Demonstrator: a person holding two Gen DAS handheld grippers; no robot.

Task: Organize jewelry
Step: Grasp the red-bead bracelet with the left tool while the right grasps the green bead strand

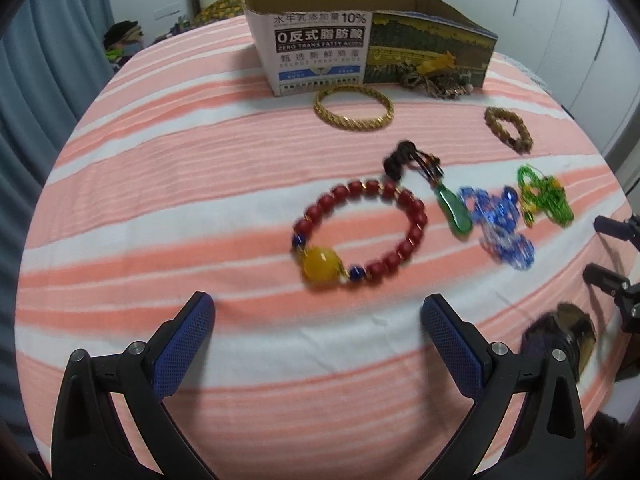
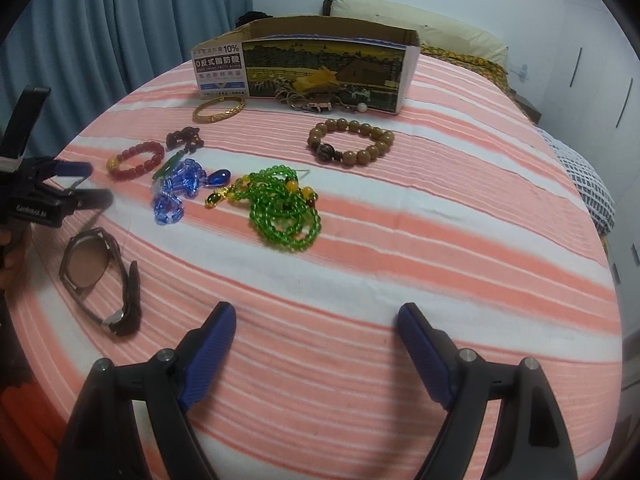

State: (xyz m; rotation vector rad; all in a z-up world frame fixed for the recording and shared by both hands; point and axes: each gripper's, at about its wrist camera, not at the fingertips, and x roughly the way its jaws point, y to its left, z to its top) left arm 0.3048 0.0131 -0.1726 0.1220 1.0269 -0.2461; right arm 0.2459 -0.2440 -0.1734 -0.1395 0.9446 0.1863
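**Striped bedspread strewn with beads, both my grippers empty**

Pink-and-white striped cloth (image 2: 400,216) covers the bed, and the jewelry lies scattered across it. My left gripper (image 1: 318,312) hangs over the near edge with its blue-padded jaws spread wide and nothing between them. Just beyond its tips lies the red bead bracelet (image 1: 360,232) with its big yellow bead. To the right of that sit a green pendant on a dark cord (image 1: 452,208), then the blue glass beads (image 1: 500,228), then the green bead strand (image 1: 544,196), the three nearly touching in a row.

My right gripper (image 2: 316,316) is likewise spread apart and holds nothing, with bare cloth between its fingers. The green bead strand, coiled in a heap, lies ahead of it, and the brown wooden bead bracelet (image 2: 352,140) rests farther back, well apart from the heap. A wristwatch (image 2: 100,272) lies to its left near the edge of the bed, just beside my left gripper as seen from the right wrist.

At the far side stands an open cardboard box (image 1: 320,48). A gold bangle (image 1: 354,108) lies just in front of it, and a tangle of small trinkets (image 2: 316,100) sits against its printed front wall; I cannot tell those pieces apart.
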